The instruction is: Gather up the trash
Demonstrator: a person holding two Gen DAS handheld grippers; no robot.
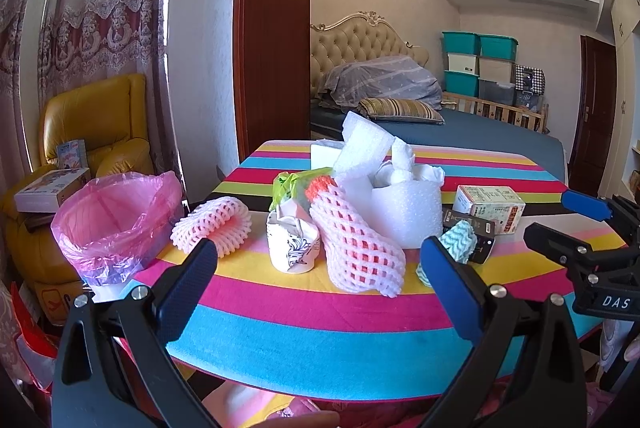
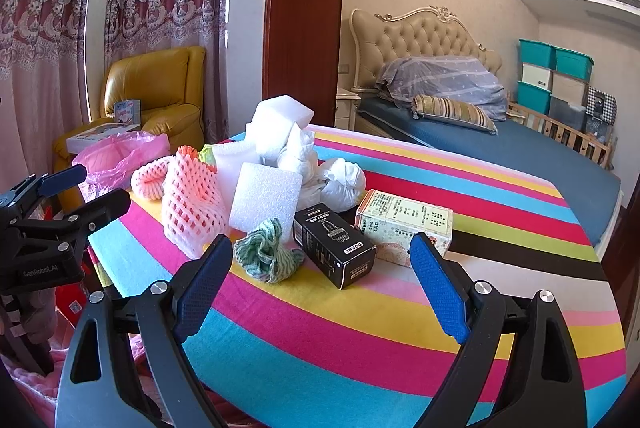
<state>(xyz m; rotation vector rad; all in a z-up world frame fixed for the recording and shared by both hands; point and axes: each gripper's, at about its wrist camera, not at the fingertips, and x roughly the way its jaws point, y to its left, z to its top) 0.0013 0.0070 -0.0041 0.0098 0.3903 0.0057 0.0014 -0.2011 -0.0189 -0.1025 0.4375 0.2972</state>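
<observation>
Foam netting sleeves [image 1: 360, 248], puffy white foam sheets [image 1: 404, 212] and cardboard boxes [image 2: 404, 224] litter the striped table [image 1: 304, 312]; both tongs, left [image 1: 320, 280] and right [image 2: 320, 288], gape apart, empty.

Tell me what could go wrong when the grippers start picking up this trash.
1. The foam nets, foam blocks and paper cup are packed close together; grabbing one may knock over its neighbours.
2. The bin bag stands at the table's left edge, so a dropped piece may miss it.
</observation>
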